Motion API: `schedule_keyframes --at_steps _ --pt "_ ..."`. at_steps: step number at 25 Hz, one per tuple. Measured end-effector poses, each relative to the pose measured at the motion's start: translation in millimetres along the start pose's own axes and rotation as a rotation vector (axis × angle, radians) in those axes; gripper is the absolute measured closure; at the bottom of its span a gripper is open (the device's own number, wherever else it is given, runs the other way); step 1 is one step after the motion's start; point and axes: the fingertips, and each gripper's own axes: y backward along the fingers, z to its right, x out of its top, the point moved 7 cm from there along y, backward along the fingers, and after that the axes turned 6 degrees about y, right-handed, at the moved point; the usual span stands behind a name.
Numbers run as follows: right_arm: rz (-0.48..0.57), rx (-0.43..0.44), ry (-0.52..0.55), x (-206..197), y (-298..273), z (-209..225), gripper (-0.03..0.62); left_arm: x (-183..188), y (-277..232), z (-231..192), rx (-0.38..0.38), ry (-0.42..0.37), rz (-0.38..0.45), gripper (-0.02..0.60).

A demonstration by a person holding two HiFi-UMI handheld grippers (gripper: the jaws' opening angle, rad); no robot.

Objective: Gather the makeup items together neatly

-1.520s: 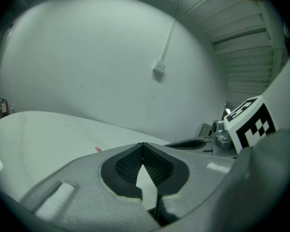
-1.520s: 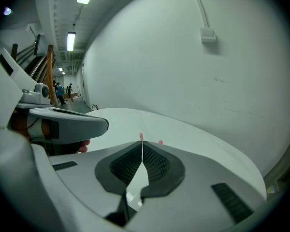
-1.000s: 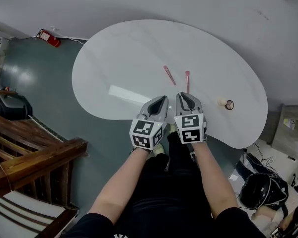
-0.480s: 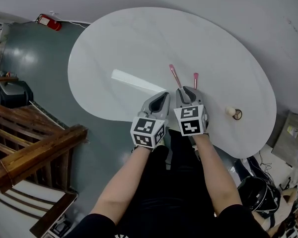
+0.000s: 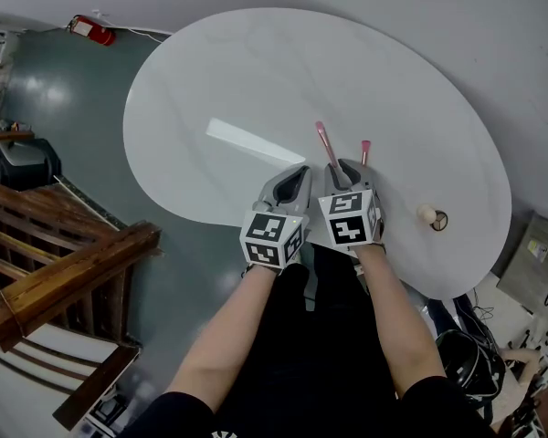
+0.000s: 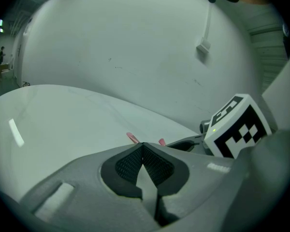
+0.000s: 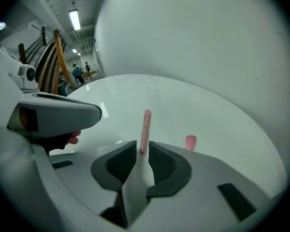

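White and kidney-shaped, the glossy tabletop (image 5: 256, 80) fills the head view, with grey floor, a wooden railing (image 5: 64, 272) and a red fire extinguisher (image 5: 89, 29) to its left. Both grippers sit side by side at the near edge. The left gripper (image 5: 300, 170) is beside the right gripper (image 5: 343, 166), with bare table spreading wide to the left and far side. A long pink makeup stick (image 5: 324, 144) lies just ahead of the right jaws. A second pink makeup stick (image 5: 365, 151) has its near end cut off behind that gripper. Well to the right, near the table edge, rest a small cream round item (image 5: 426, 213) and a dark ring (image 5: 439, 220), too small to identify. From the left gripper view, the jaws meet at their tips with nothing between them. Only the two pink ends peek over them, and the right gripper's marker cube blocks the right side. From the right gripper view, the jaws have just been opening and stand narrowly apart. The long stick's near end sits at the mouth of the gap, unpressed, and the second stick is half hidden behind the right jaw.
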Motion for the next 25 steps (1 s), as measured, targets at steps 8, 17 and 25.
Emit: schedule_keyframes --at_steps 8,17,25 --pt "-0.051 -0.01 0.022 -4 -6 0 0.554 2 -1 -3 0.003 -0.007 0.0 0.574" --pt "0.019 -0.037 -0.009 4 11 -2 0.557 5 10 2 -0.013 -0.019 0.018 0.574" --pt "0.07 -0.065 -0.034 7 35 -12 0.557 5 27 11 -0.041 -0.043 0.035 0.574"
